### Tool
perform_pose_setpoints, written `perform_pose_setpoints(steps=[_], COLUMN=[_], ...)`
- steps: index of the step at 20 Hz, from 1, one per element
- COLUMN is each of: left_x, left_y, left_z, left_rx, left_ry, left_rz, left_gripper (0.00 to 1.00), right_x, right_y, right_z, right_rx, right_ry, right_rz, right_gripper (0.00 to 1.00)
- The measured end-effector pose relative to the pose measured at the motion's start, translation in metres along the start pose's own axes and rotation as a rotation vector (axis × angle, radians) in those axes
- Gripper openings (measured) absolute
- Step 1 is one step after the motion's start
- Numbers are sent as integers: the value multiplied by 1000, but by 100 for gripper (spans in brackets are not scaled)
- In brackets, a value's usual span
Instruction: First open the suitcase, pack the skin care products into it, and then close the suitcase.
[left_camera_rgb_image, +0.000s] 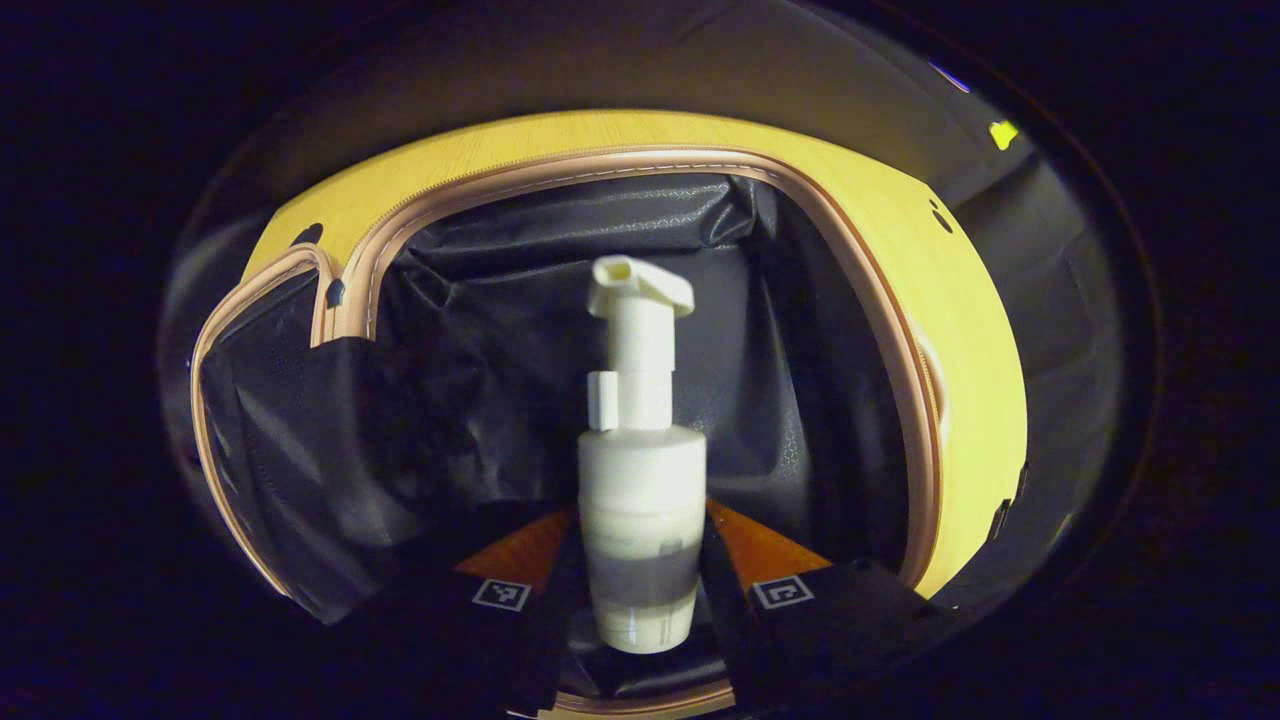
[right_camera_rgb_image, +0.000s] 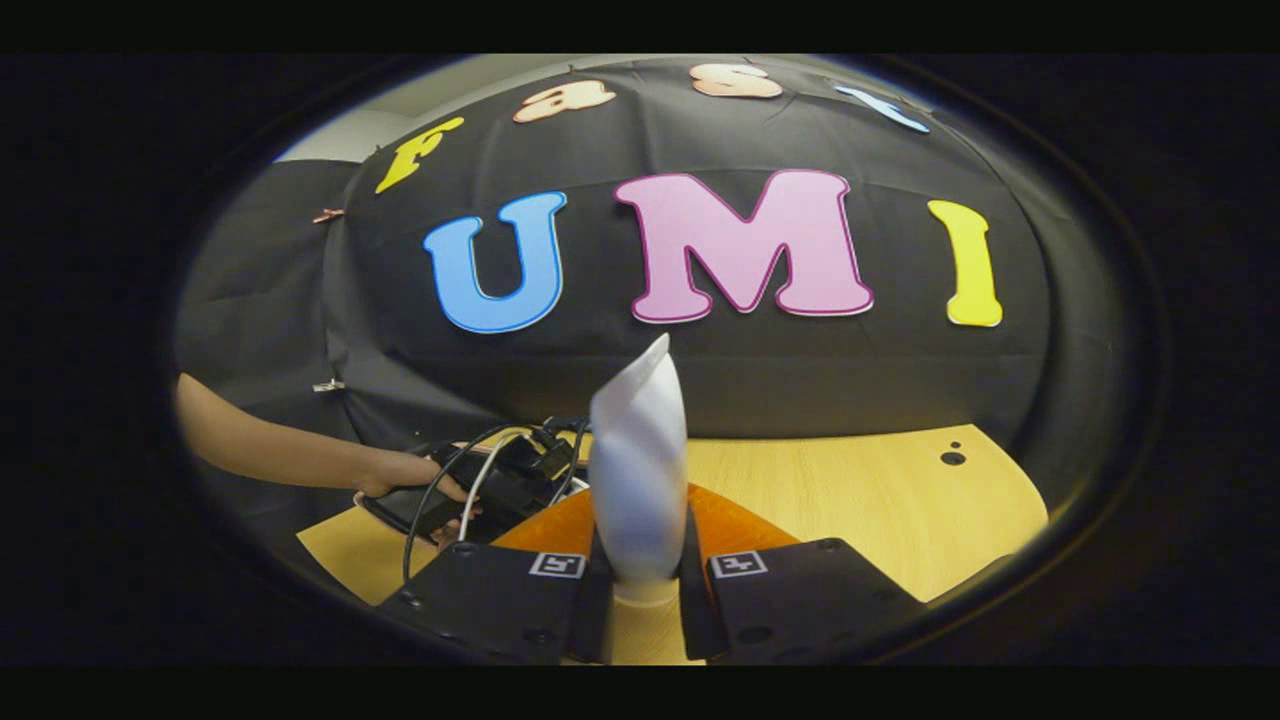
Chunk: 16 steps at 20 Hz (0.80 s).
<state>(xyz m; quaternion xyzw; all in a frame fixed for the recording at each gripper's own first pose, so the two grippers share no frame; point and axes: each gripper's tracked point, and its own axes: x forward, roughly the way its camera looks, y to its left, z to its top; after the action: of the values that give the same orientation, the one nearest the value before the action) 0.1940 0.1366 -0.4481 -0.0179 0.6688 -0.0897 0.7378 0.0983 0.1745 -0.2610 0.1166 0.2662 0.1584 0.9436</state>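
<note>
In the left gripper view a white pump bottle (left_camera_rgb_image: 640, 470) stands upright between the fingers of my left gripper (left_camera_rgb_image: 640, 600), which is shut on its lower body. It hangs over the open suitcase (left_camera_rgb_image: 560, 170), whose black lining (left_camera_rgb_image: 480, 380) and tan zipper rim show below it on the wooden table. In the right gripper view my right gripper (right_camera_rgb_image: 640, 580) is shut on a white tube (right_camera_rgb_image: 638, 470) that points up, held above the table (right_camera_rgb_image: 880, 500). Off to the left there, a hand (right_camera_rgb_image: 400, 475) holds the other gripper (right_camera_rgb_image: 480, 490) with its cables.
The suitcase's folded-back flap (left_camera_rgb_image: 260, 420) lies at the left of the left gripper view. Bare wooden table (left_camera_rgb_image: 960, 330) runs around the suitcase's right side. Two small dark holes (right_camera_rgb_image: 952, 455) mark the tabletop in the right gripper view, with the booth wall close behind.
</note>
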Motion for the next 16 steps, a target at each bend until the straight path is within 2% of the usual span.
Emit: perform_pose_setpoints(steps=[1, 3, 4, 5, 7, 9, 10, 11, 12, 16], left_x=[0, -7, -16, -33, -72, -119, -143, -165, -185, -257], left_y=[0, 4, 6, 8, 13, 21, 22, 23, 24, 18], left_z=[-1, -2, 2, 10, 19, 20, 17, 13, 2, -34], left_rx=[-20, -47, -56, -66, -67, -60, -60, -65, -74, -113], left_ry=[-12, -50, -101, -170, -311, -441, -502, -550, -588, -688], left_rz=[1, 15, 26, 36, 66, 104, 120, 132, 134, 88], left_gripper=[76, 81, 81, 91, 98, 98, 94, 98, 98, 97], right_x=[-1, 0, 3, 5, 17, 32, 40, 49, 57, 95], right_y=[1, 1, 2, 6, 16, 29, 34, 40, 45, 72], right_z=[0, -2, -4, -6, -6, -9, -12, -13, -16, -41], right_rx=[4, -6, -5, -2, 6, 40, 53, 67, 76, 132], right_ry=[5, 17, 28, 40, 60, 97, 121, 148, 174, 300], right_rz=[-2, -6, -2, 3, 18, 34, 39, 41, 41, 59], right_gripper=[30, 30, 30, 30, 30, 30, 30, 30, 35, 30])
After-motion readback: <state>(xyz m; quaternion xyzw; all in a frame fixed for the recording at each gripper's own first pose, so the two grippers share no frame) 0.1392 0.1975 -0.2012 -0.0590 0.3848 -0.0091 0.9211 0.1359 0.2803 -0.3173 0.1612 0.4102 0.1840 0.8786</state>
